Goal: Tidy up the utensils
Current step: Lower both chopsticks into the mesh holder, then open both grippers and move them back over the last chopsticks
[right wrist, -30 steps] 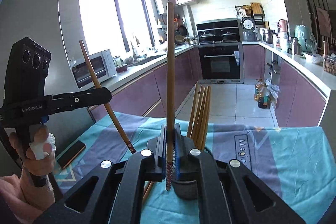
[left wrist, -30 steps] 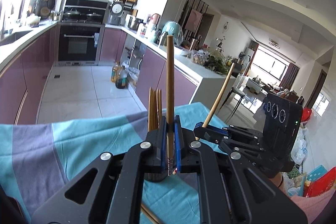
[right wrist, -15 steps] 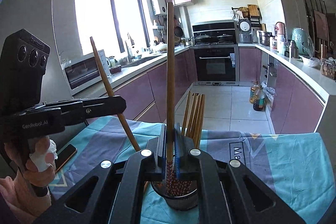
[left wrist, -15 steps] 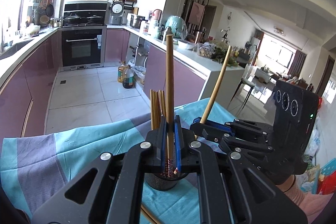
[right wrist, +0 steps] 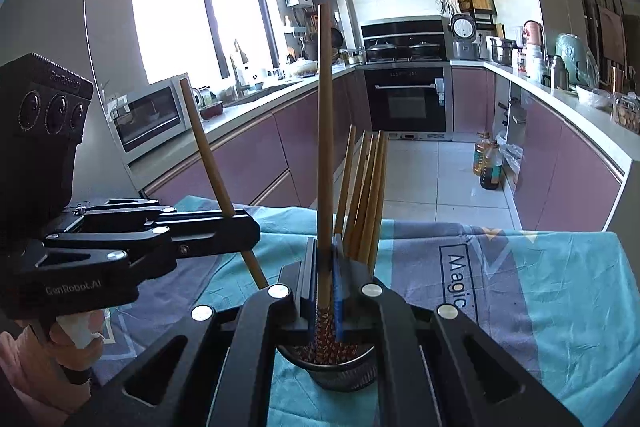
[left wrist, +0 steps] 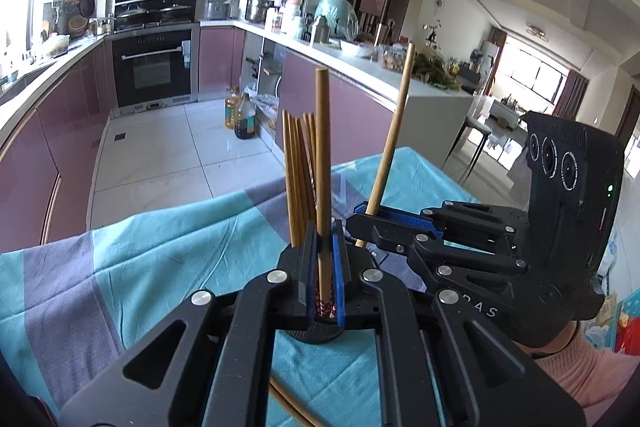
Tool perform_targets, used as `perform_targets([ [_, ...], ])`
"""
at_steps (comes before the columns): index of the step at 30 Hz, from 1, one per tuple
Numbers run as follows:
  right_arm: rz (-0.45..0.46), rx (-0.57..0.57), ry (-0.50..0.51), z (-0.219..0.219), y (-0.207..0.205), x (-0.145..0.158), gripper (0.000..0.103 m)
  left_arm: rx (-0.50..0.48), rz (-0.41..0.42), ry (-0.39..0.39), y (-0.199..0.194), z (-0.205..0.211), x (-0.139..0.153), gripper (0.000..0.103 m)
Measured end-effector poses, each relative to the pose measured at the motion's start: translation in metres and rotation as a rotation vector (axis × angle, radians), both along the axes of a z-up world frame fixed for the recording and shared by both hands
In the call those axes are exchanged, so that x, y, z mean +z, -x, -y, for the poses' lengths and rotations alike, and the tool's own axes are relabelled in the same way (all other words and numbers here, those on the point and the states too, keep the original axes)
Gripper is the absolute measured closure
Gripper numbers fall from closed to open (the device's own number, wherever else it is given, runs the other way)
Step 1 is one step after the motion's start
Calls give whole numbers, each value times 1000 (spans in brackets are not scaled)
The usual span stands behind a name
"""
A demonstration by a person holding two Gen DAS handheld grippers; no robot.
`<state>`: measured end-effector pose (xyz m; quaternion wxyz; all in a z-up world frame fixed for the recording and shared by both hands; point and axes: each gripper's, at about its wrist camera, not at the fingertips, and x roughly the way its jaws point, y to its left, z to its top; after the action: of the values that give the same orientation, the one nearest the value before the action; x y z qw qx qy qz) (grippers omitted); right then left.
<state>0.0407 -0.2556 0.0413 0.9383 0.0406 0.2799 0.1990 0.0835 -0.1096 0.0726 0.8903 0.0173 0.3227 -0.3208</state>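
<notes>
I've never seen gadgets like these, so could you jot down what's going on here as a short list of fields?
Setting: kitchen table under a teal and grey cloth
Left claw: shut on one brown wooden chopstick, held upright
Right claw: shut on another brown wooden chopstick, upright
Holder: dark round mesh cup on the cloth
Already in cup: bundle of wooden chopsticks, leaning
Right chopstick tip: patterned end inside the cup
Loose item: a chopstick on the cloth

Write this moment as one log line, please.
left tongs: shut on chopstick | right tongs: shut on chopstick | both above cup
</notes>
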Motion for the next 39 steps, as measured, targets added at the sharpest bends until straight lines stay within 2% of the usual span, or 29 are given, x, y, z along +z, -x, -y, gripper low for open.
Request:
perform_targets([
  [13, -84, 16, 21, -10, -9, -26, 97, 2, -37, -42, -17, 9, -20, 95],
  [28, -124, -14, -7, -4, -17, -36, 95, 34, -70, -59, -42, 27, -37, 95],
  [35, -122, -8, -17, -2, -12, -37, 95, 51, -85, -44, -43, 19, -50, 95],
  [39, -102, 8, -29, -2, -3, -33, 90, 73, -60, -34, -35, 8, -51, 87],
])
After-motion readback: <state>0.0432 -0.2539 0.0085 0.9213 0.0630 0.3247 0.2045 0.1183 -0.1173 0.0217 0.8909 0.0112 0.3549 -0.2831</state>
